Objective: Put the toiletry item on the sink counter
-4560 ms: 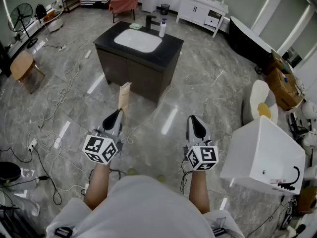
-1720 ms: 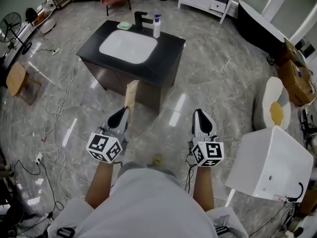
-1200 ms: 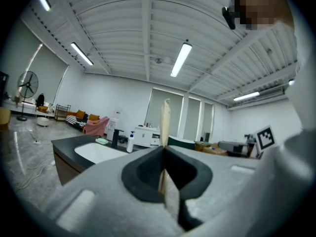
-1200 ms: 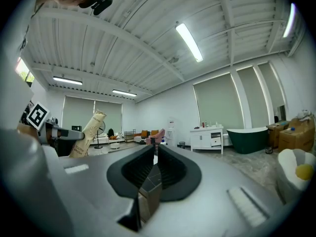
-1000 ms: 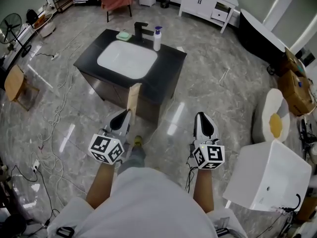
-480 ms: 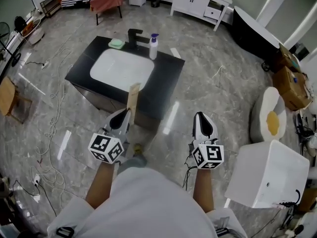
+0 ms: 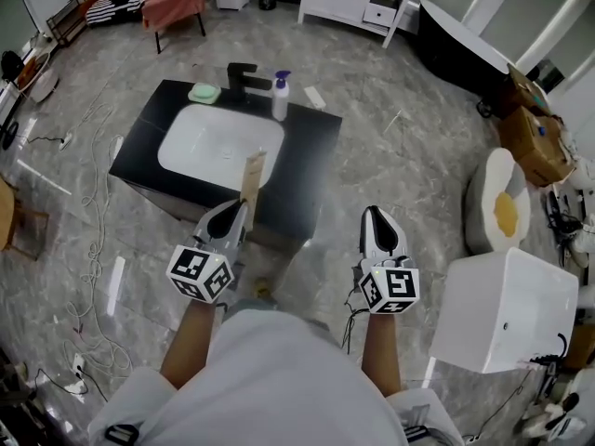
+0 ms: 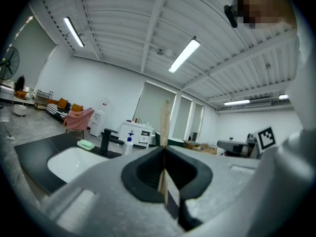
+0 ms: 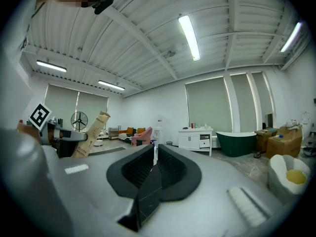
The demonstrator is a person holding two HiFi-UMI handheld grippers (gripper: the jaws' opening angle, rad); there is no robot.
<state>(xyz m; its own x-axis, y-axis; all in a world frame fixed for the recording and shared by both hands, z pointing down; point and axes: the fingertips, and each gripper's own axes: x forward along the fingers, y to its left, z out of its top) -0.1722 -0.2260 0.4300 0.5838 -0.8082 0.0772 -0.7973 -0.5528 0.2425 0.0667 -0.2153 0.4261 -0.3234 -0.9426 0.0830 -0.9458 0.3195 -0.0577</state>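
**Item 1, left gripper** (image 7: 240,210): closed on the toiletry item (image 7: 252,175), a slim tan toothbrush packet. It is pinched by its lower end and stands upright above the jaws.

**Item 2, right gripper** (image 7: 374,216): jaws together, nothing between them. It is held level to the right of the left gripper.

**Item 3, sink tabletop** (image 7: 307,156): black, with a white basin (image 7: 220,147). At its far edge stand a black faucet (image 7: 244,75), a pump bottle (image 7: 279,96) and a green soap dish (image 7: 204,92).

**Change noted:** across the earlier head views the tabletop sat well ahead of both grippers. It is now near, and the packet's tip overlaps the basin's near rim in the head view. The grip on the packet is unchanged. Judgement: the carry is almost finished; still to do are a reach over bare tabletop, setting the packet down and letting go.

**Not determinable:**
- Whether the packet is already above the tabletop or just short of its near edge.
- The packet's lower end, which is covered by the jaws.
- A small pale object (image 7: 314,98) to the right of the bottle, too small to identify.
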